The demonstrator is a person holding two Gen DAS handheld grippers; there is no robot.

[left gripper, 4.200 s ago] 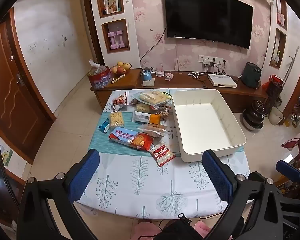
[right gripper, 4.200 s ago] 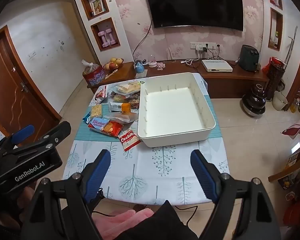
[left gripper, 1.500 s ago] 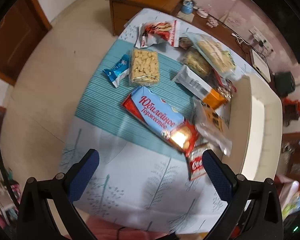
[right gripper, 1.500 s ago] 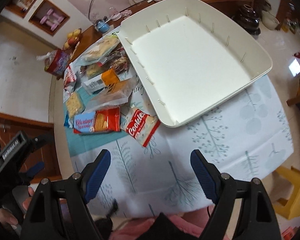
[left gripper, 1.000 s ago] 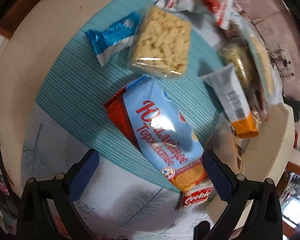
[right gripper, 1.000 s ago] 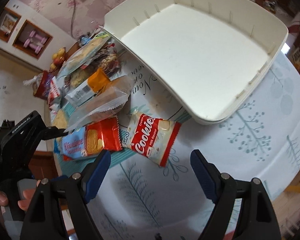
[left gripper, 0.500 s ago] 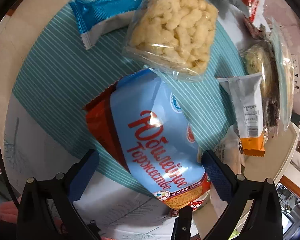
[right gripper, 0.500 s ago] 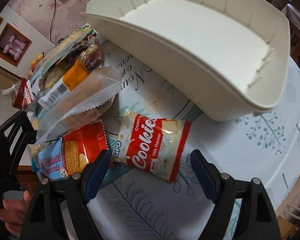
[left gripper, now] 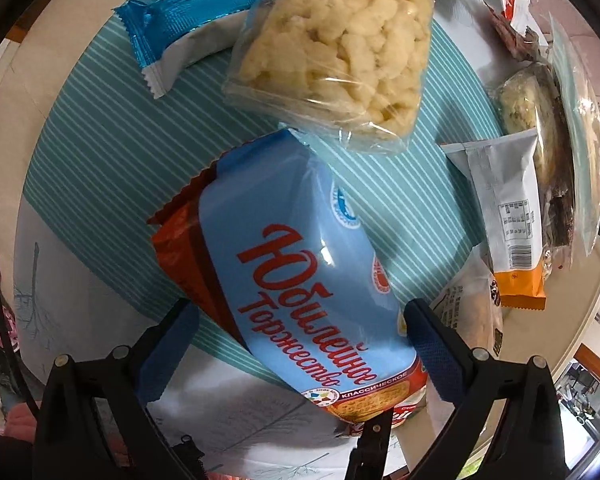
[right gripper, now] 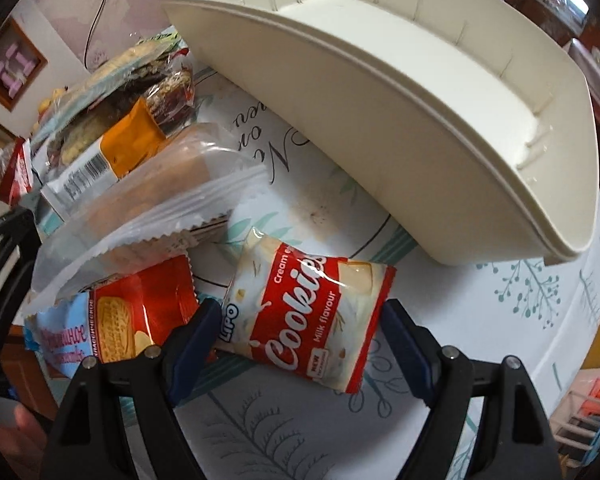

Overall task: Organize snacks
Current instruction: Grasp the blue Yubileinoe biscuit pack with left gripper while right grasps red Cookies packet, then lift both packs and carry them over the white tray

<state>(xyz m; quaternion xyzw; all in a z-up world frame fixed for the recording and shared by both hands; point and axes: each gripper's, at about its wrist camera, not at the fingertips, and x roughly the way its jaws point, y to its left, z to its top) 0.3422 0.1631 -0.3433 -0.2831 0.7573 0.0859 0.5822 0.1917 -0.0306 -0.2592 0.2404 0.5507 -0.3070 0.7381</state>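
While both grippers point steeply down at the table, each has a snack packet between its blue pads. In the left wrist view, the left gripper [left gripper: 300,344] straddles the long blue biscuit packet [left gripper: 296,276] with red lettering; its jaws stand wide apart, one pad on either side of the packet, and neither pad visibly presses on the wrapper. The packet lies slantwise, mostly on a teal striped mat [left gripper: 100,152], with its near end over the white tree-print tablecloth [left gripper: 236,412]. Beyond it, going left to right, lie a small blue foil bar [left gripper: 188,20], a clear bag of pale puffed snacks [left gripper: 332,52] whose edge overlaps the biscuit packet's far end, and a grey and orange packet [left gripper: 508,216] showing its barcode.

In the right wrist view, the biscuit packet's red end [right gripper: 140,316] lies at the left, partly under a clear bag of brown wafers [right gripper: 152,208]. The right gripper [right gripper: 300,344] sits over the red and white cookie packet [right gripper: 304,316]; its jaws are also well apart, with the left pad close against the packet's edge and the right pad just beside its red corner, neither visibly clamped on it. The packet lies flat on the tablecloth. Further right stands the cream tray [right gripper: 420,128], apart from the cookie packet.
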